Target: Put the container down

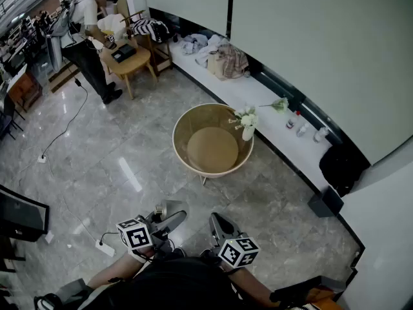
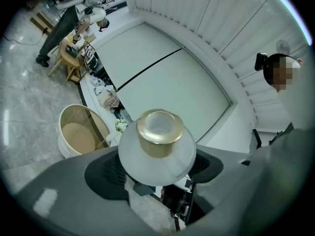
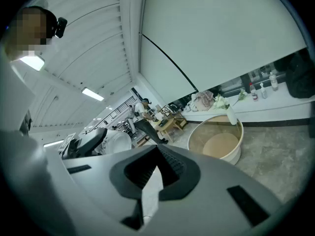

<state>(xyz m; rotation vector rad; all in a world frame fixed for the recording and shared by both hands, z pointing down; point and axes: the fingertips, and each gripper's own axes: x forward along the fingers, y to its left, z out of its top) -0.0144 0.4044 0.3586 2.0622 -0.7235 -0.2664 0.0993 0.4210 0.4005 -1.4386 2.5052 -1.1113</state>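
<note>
Grips the container (image 2: 157,149) in the left gripper (image 1: 170,218), with both jaws pressed on its round frosted sides and the gold neck poking out past them. Keeps the right gripper (image 3: 155,176) closed up tight with nothing inside. Holds the container up in the air over the grey floor (image 1: 122,160), at about 6 o'clock from the round table (image 1: 184,118). Looks smooth and round, so could slide out of the jaws if tipped or shaken. Would likely crack on that hard, shiny stone floor. Could also bump the tall rim of the round table on the way in, or knock over the white vase of flowers (image 1: 248,132) at the table's 3 o'clock edge (hard to tell if on the table or just behind it). Might land badly if let go from too high. Seems safest set on the flat tan middle of the table, away from the vase. Shows a long white ledge (image 1: 258,99) along the wall at 1 o'clock, with a bag (image 1: 227,60) and small bottles (image 1: 298,121) on it. Shows a person (image 1: 87,28) by a small wooden table (image 1: 129,62) far off at 10 o'clock, and a cable (image 1: 64,134) lying on the floor at 9 o'clock.
</note>
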